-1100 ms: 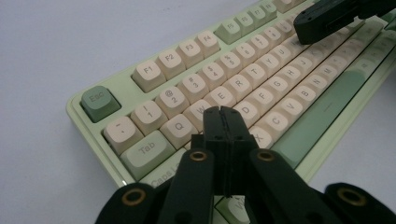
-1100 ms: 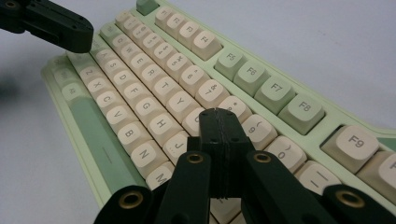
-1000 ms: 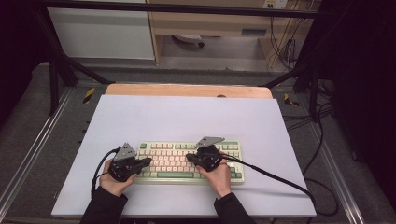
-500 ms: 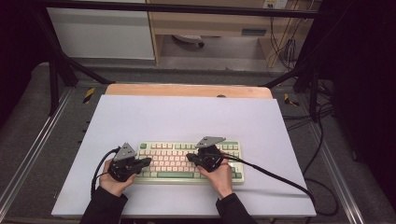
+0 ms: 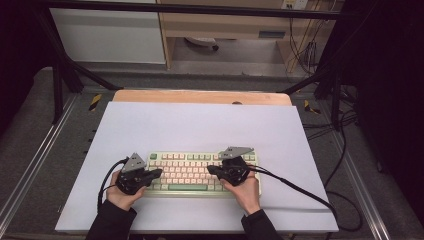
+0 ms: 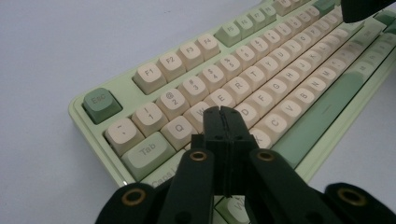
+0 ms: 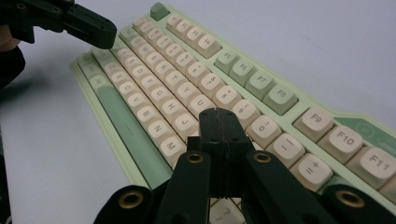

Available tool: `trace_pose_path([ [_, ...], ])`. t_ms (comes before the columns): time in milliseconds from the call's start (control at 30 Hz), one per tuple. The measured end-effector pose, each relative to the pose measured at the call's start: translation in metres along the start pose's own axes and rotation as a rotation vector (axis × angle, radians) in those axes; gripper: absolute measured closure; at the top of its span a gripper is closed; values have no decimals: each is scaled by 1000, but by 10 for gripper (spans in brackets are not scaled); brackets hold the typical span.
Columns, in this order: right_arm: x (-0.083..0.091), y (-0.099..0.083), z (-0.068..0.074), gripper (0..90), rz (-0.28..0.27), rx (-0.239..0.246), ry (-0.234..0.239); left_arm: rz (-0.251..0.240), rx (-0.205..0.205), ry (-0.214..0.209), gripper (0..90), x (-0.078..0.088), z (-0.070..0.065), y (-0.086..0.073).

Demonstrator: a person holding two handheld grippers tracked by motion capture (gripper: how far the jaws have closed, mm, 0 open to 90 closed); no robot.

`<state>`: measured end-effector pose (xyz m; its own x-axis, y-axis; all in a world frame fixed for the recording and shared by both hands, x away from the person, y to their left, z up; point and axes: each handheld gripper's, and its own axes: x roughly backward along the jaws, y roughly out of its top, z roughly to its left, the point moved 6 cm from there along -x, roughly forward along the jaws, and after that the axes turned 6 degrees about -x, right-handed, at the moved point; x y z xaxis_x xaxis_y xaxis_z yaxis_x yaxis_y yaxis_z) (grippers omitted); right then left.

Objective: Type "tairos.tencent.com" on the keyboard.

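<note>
A pale green keyboard (image 5: 186, 169) with cream keys lies on the white table cover, near the front edge. My left gripper (image 5: 160, 173) hovers over its left end with jaws shut and empty, pointing right. In the left gripper view my left gripper (image 6: 223, 113) has its tip just above the letter keys of the keyboard (image 6: 280, 60) near W and S. My right gripper (image 5: 210, 169) is over the right half, jaws shut and empty, pointing left. In the right gripper view my right gripper (image 7: 216, 115) sits above the keys of the keyboard (image 7: 187, 60) near J and K.
The white cover (image 5: 200, 125) spreads wide behind and beside the keyboard, with a wooden table edge (image 5: 200, 96) at the back. A black cable (image 5: 300, 187) trails right from the right gripper. Metal frame rails run along both sides.
My right gripper has shifted a little to the right over the keyboard. My left gripper has stayed where it was.
</note>
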<state>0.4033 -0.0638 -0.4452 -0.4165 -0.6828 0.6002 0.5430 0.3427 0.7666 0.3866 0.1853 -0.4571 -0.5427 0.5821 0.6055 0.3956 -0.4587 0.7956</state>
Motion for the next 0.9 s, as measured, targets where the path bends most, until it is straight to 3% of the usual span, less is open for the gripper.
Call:
trace_pose_path([
  [900,36,-33,-17,900,5,-71,33,-5,-20,-18,900,-7,-13,16],
])
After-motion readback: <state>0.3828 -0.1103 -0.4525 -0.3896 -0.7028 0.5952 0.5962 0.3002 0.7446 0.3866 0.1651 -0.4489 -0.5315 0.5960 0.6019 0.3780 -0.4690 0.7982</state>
